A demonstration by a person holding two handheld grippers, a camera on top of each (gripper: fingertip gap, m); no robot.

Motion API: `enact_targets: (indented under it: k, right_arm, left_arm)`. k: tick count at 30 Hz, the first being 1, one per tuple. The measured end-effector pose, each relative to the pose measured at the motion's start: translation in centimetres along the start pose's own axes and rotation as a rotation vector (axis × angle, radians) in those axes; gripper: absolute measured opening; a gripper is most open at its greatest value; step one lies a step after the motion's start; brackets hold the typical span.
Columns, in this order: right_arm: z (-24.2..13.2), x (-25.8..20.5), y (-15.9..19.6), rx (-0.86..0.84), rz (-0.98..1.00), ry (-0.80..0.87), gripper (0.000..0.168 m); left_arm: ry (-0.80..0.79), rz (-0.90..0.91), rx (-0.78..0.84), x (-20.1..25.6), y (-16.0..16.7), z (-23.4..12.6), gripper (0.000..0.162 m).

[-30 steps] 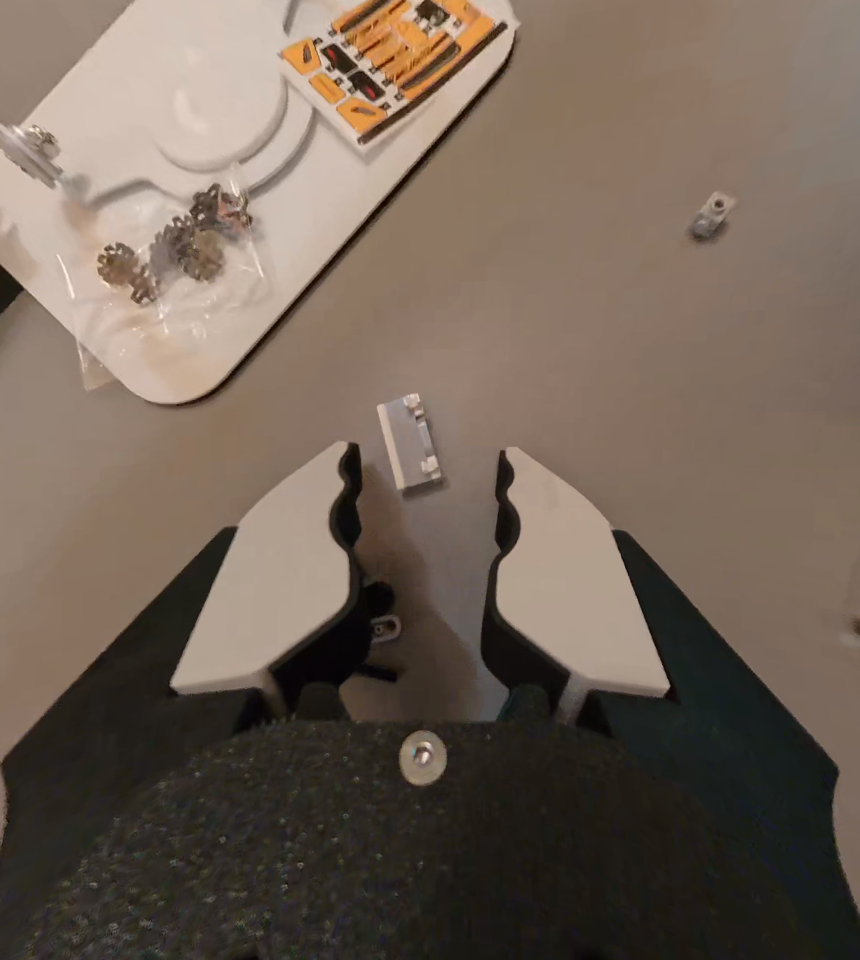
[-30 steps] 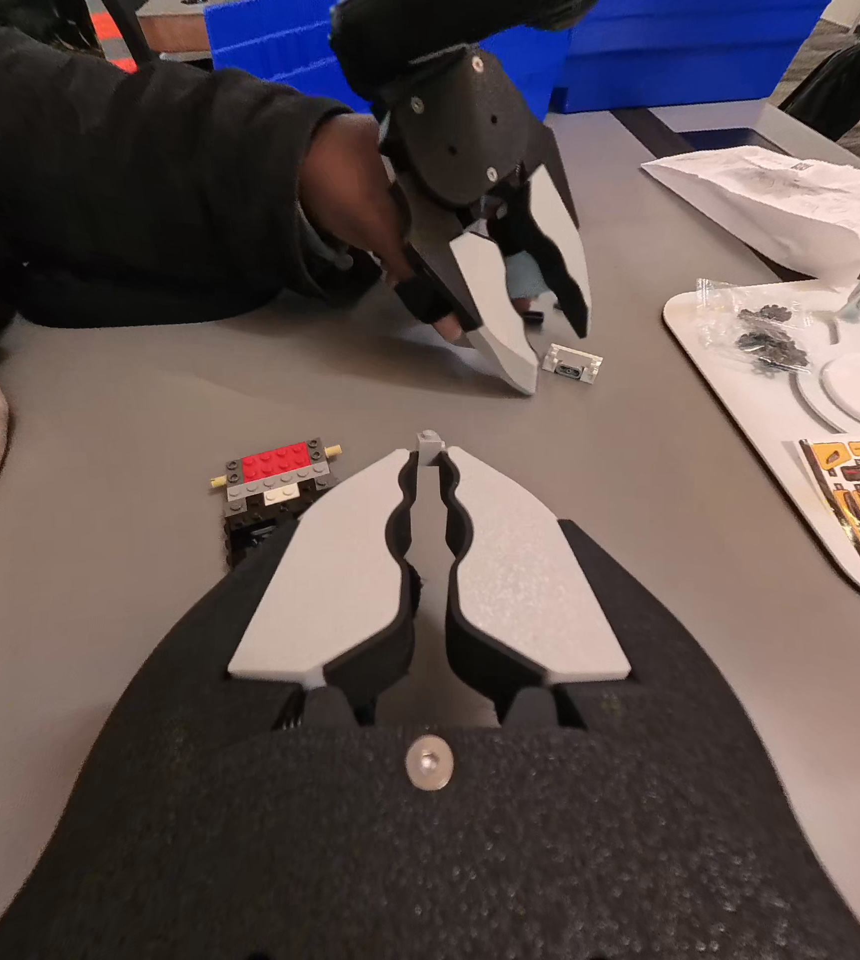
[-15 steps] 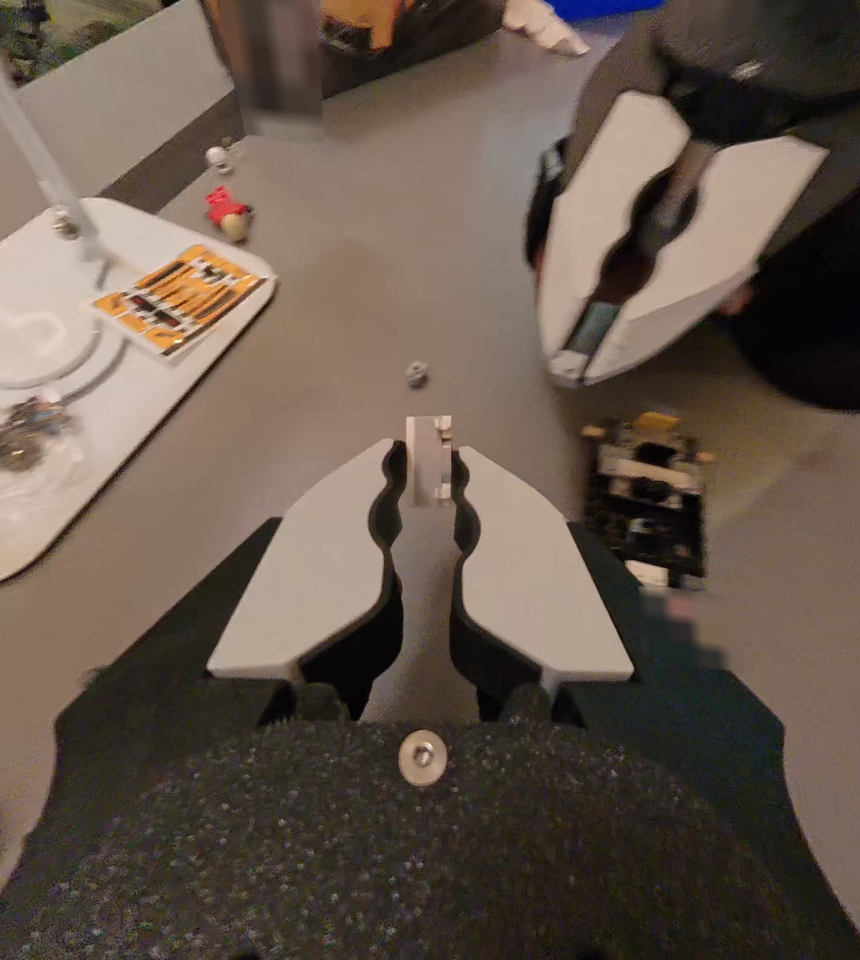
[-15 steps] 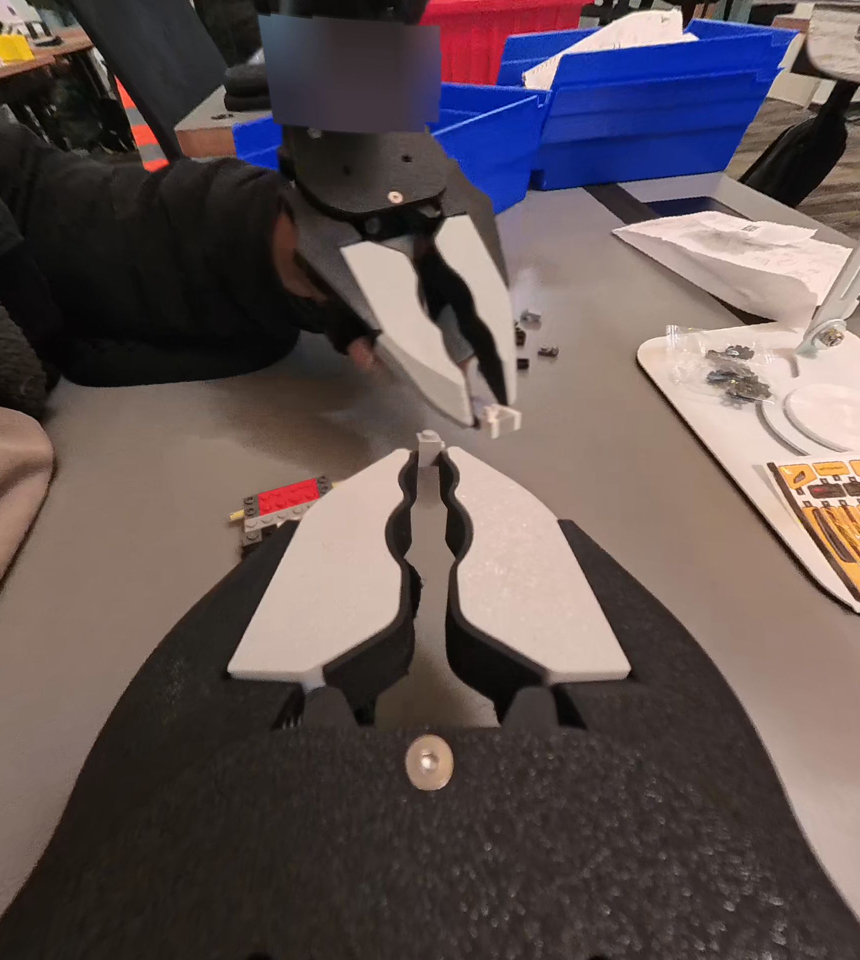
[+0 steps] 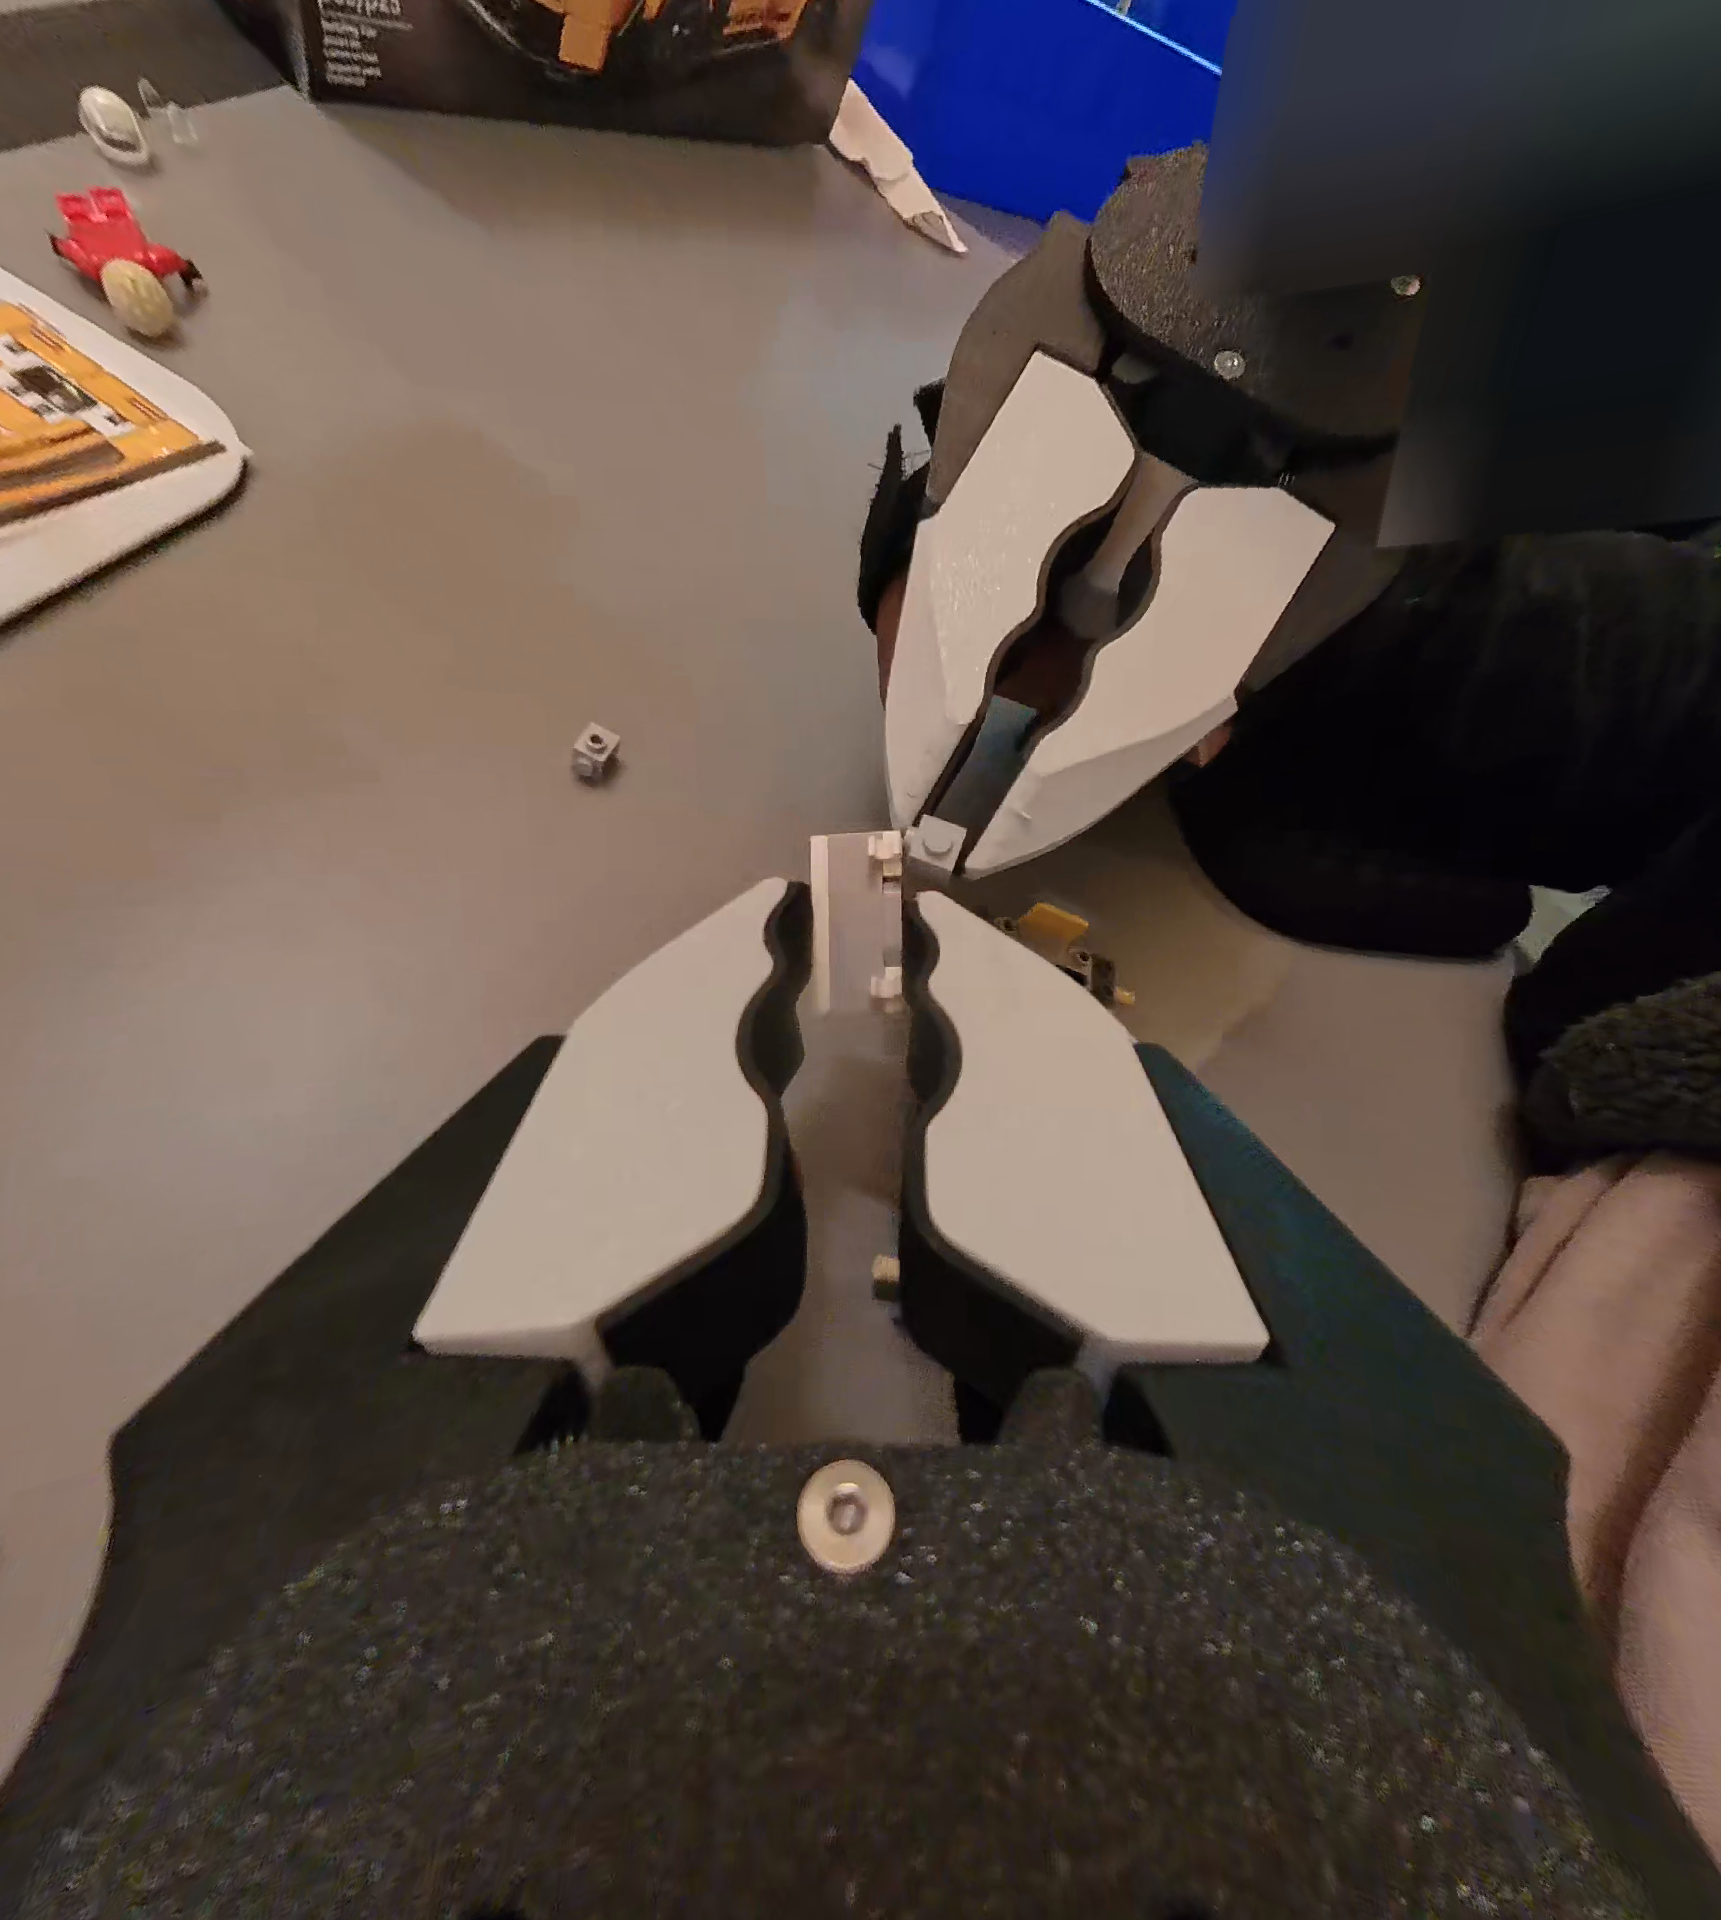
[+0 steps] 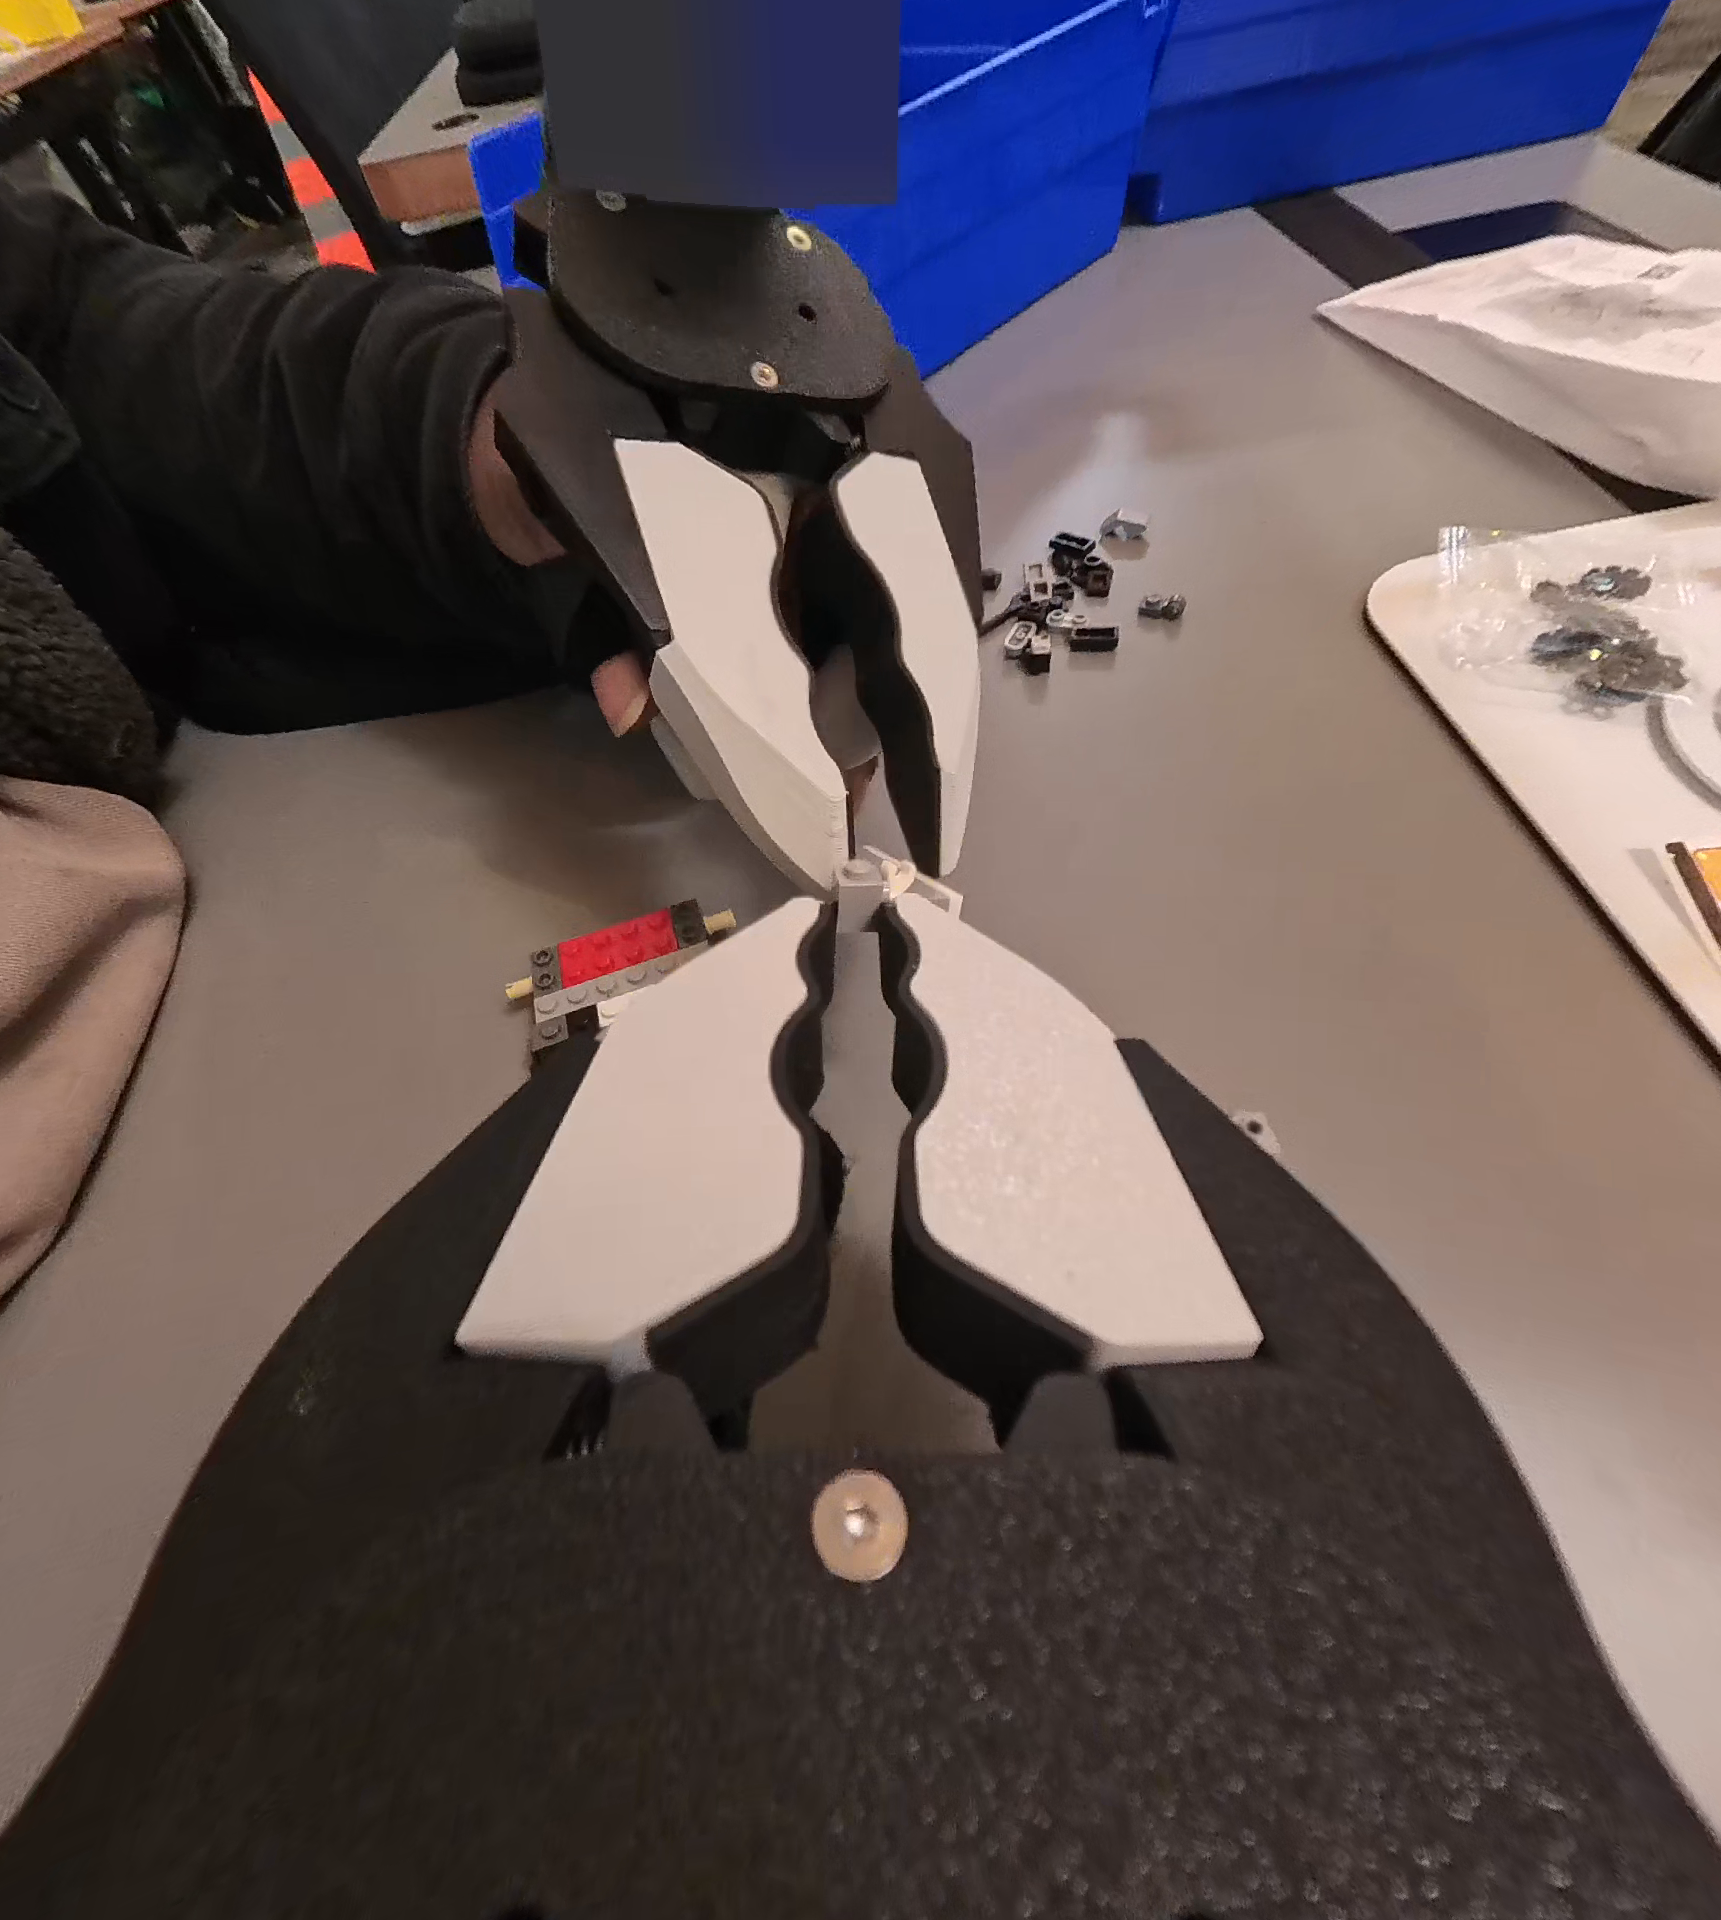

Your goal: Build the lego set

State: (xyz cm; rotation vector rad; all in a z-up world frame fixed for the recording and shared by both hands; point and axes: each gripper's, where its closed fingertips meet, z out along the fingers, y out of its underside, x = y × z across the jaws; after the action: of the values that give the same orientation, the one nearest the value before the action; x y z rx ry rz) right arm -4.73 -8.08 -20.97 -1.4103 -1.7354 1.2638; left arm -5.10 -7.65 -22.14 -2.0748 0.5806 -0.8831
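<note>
My left gripper [image 5: 851, 896] is shut on a light grey plate piece [image 5: 851, 925] and holds it above the table. My right gripper [image 6: 851, 916] is shut on a small grey brick [image 6: 856, 891]. The two grippers meet tip to tip, and the brick [image 5: 939, 836] touches the plate's far end. In the right wrist view the left gripper [image 6: 877, 844] points down at the brick, the plate [image 6: 929, 885] showing beside it. A partly built red, grey and black chassis [image 6: 617, 966] lies on the table below, mostly hidden in the left wrist view [image 5: 1064, 930].
A loose grey brick [image 5: 596, 750] lies left of the grippers. A white tray [image 6: 1521, 790] holds a sticker sheet [image 5: 14, 436] and a bag of dark parts [image 6: 1583, 644]. Small dark pieces [image 6: 1074, 603], blue bins [image 6: 1251, 125] and a paper bag [image 6: 1614, 343] lie behind.
My left gripper closed on the grey plate, lifted it off the table and swung toward the right gripper. The right gripper kept its brick and the two tips now meet.
</note>
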Motion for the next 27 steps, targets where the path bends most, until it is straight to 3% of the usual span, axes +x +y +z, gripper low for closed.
enact_targets:
  k: [17,23,27]
  right_arm:
    - [0.1,-0.5,0.6,-0.311,0.206,-0.170,0.014]
    - [-0.3,-0.7,-0.1,-0.309,0.248,-0.239,0.015]
    - [-1.0,-1.0,-0.9,-0.269,0.173,-0.243,0.020]
  left_arm:
    - [0.179,-0.345,0.011,1.2,0.7,-0.1,0.016]
    - [0.206,-0.300,0.052,1.8,0.0,-0.7,0.016]
    - [0.178,-0.120,0.112,2.5,-0.9,-1.2,0.016]
